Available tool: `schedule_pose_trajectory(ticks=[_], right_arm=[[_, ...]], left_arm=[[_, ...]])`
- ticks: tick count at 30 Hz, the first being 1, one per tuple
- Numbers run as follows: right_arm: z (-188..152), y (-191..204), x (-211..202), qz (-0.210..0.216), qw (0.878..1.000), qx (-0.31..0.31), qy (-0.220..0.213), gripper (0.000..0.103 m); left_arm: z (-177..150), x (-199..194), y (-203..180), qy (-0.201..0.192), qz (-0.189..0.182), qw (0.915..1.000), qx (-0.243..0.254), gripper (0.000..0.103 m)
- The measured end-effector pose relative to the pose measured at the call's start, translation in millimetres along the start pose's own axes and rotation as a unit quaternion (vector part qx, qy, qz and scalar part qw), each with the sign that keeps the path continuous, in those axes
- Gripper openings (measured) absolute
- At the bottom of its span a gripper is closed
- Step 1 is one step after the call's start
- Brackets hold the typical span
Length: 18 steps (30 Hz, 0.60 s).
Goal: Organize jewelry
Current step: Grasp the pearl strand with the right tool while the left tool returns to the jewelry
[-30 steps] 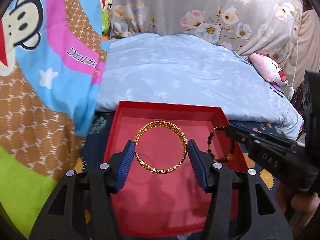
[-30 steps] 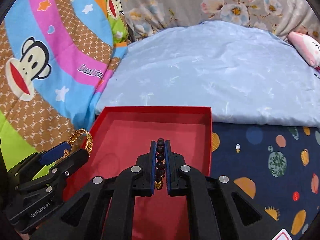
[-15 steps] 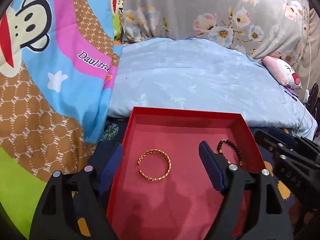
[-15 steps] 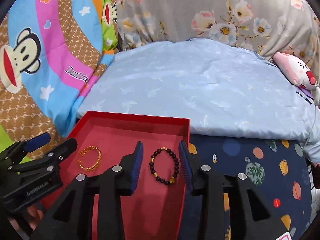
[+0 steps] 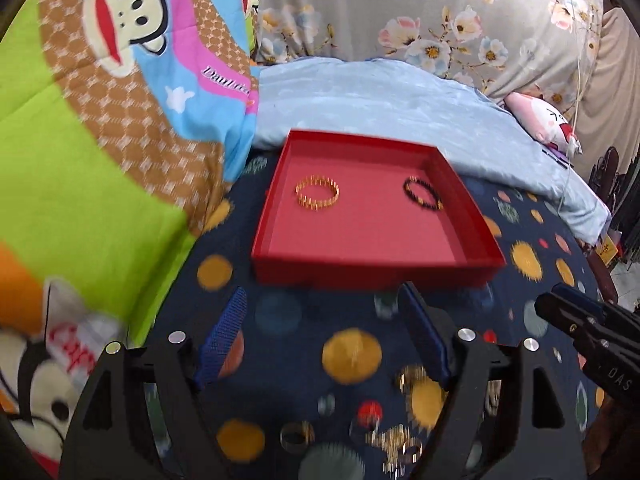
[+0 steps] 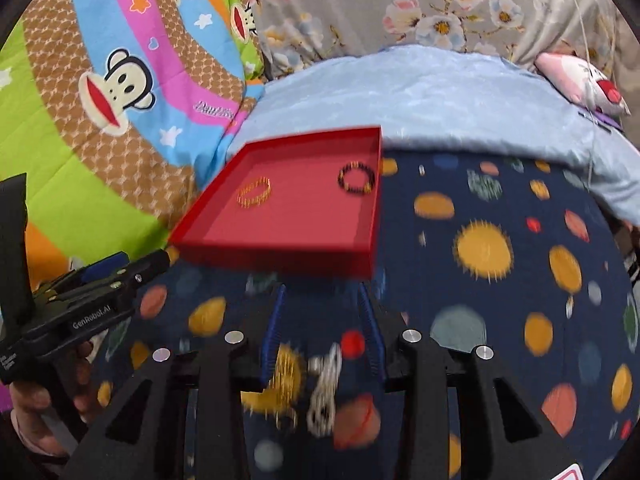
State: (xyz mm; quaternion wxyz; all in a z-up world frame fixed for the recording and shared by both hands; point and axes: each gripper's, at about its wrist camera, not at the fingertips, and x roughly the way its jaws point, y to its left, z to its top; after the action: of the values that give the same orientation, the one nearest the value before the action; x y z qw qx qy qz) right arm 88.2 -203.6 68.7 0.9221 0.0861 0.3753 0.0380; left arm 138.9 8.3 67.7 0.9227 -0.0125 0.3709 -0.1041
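A red tray (image 5: 376,276) (image 6: 280,258) lies on the dark planet-print sheet. In it lie a gold bracelet (image 5: 317,193) (image 6: 254,192) on the left and a dark bead bracelet (image 5: 422,193) (image 6: 356,178) on the right. My left gripper (image 5: 324,336) is open and empty, held back in front of the tray. My right gripper (image 6: 322,324) is open and empty, also short of the tray. Blurred loose jewelry lies on the sheet near me: a silver chain (image 6: 325,392), a gold piece (image 6: 286,376), a ring (image 5: 297,437) and a gold tangle (image 5: 394,442).
A bright monkey-print quilt (image 5: 100,140) (image 6: 120,92) rises on the left. A pale blue blanket (image 5: 400,100) (image 6: 440,92) and floral fabric lie behind the tray. A pink plush (image 5: 544,120) sits far right. Each gripper shows at the edge of the other's view.
Both grippers opened, let the gold and bead bracelets drop into the tray, then pulled back toward me and clear of the tray. Loose jewelry on the sheet came into view.
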Motion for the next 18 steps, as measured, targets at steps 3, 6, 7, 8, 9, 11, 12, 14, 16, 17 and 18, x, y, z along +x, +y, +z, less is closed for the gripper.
schedule_pose_trajectory(ticks=[3, 6, 7, 8, 9, 11, 12, 14, 16, 17, 18], right_arm=[[-32, -6, -6, 0.001, 1.0, 0.014, 0.023, 0.036], [-58, -12, -4, -0.011, 0.999, 0.023, 0.042, 0.036], [-63, -13, -3, -0.014, 0.999, 0.025, 0.046, 0.036], [-67, -15, -1, -0.015, 0.998, 0.027, 0.049, 0.036], [-69, -16, 0, -0.015, 0.998, 0.029, 0.049, 0.036], [-68, -16, 2, -0.02, 0.998, 0.026, 0.046, 0.036], [-68, -15, 3, -0.021, 0.999, 0.024, 0.044, 0.036], [-64, -12, 10, -0.023, 0.999, 0.018, 0.044, 0.036], [-61, -9, 18, -0.022, 0.999, 0.016, 0.046, 0.036], [-59, -7, 22, -0.022, 0.999, 0.015, 0.047, 0.036], [-58, -4, 26, -0.024, 0.999, 0.012, 0.048, 0.036]], left_arm=[[-27, -16, -4, 0.006, 0.001, 1.0, 0.003, 0.075], [-49, -24, -7, 0.015, 0.004, 0.9999, -0.004, 0.075], [-55, -26, -6, 0.019, 0.001, 0.9997, -0.013, 0.075], [-61, -26, -4, 0.022, -0.002, 0.9995, -0.022, 0.075], [-67, -25, -3, 0.027, 0.0, 0.9992, -0.03, 0.075], [-79, -23, -1, 0.032, 0.004, 0.9989, -0.036, 0.075], [-82, -22, 0, 0.035, 0.004, 0.9987, -0.037, 0.075], [-87, -19, 2, 0.037, 0.005, 0.9985, -0.04, 0.075], [-91, -20, 3, 0.033, 0.01, 0.9987, -0.038, 0.075], [-92, -20, 4, 0.029, 0.014, 0.9988, -0.037, 0.075], [-92, -20, 5, 0.027, 0.015, 0.9989, -0.036, 0.075]])
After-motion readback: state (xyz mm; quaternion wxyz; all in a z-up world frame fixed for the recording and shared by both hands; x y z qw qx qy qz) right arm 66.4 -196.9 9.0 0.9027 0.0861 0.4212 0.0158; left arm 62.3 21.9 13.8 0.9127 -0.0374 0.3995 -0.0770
